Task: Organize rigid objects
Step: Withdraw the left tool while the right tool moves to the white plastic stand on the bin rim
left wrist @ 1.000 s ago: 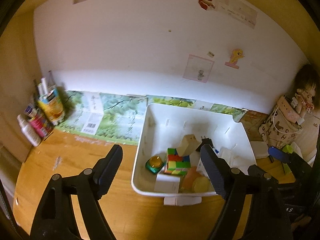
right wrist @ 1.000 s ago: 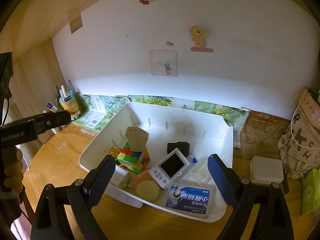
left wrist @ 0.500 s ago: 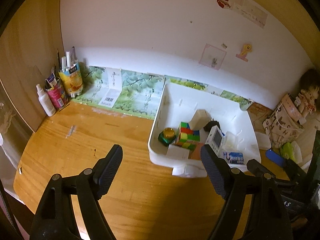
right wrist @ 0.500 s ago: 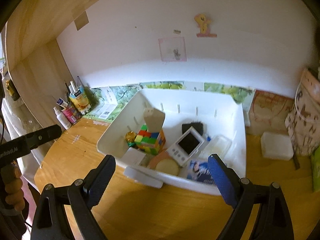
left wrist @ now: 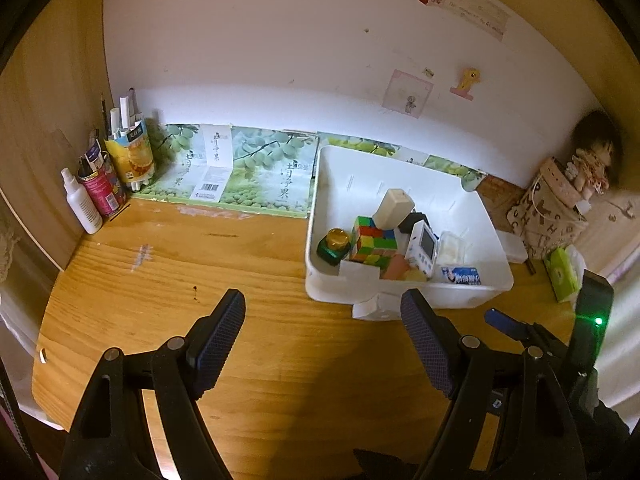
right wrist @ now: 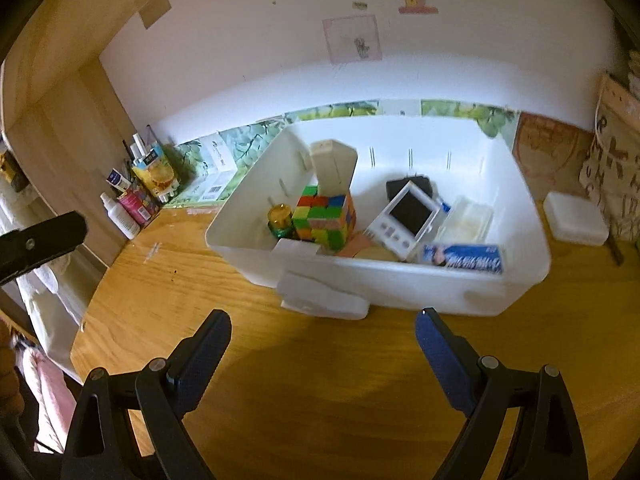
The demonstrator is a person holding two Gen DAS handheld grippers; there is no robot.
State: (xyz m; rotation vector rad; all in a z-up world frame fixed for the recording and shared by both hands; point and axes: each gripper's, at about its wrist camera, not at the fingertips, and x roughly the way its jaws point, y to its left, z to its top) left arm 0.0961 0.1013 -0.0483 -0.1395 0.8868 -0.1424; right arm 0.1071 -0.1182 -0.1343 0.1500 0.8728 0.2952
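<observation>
A white plastic bin [left wrist: 460,294] [right wrist: 516,280] stands on the wooden desk. Inside lie a colourful cube [left wrist: 374,244] [right wrist: 326,218], a beige block [left wrist: 394,208] [right wrist: 334,166] leaning on it, a green jar with a gold lid [left wrist: 334,244] [right wrist: 280,220], a white handheld device [left wrist: 422,246] [right wrist: 406,220], a blue box [left wrist: 460,274] [right wrist: 464,258] and a clear case [right wrist: 466,222]. My left gripper [left wrist: 322,320] is open and empty above the desk, short of the bin. My right gripper [right wrist: 322,332] is open and empty in front of the bin.
Bottles and pen cups [left wrist: 108,176] [right wrist: 136,196] stand in the left corner. A green printed board [left wrist: 248,168] leans against the wall. A patterned bag [left wrist: 548,208], a white box [right wrist: 576,218] and a green packet [left wrist: 564,274] sit right of the bin.
Both grippers have pulled back and up from the bin, which now looks smaller and farther. Both stay open and empty. The bin's contents have not moved.
</observation>
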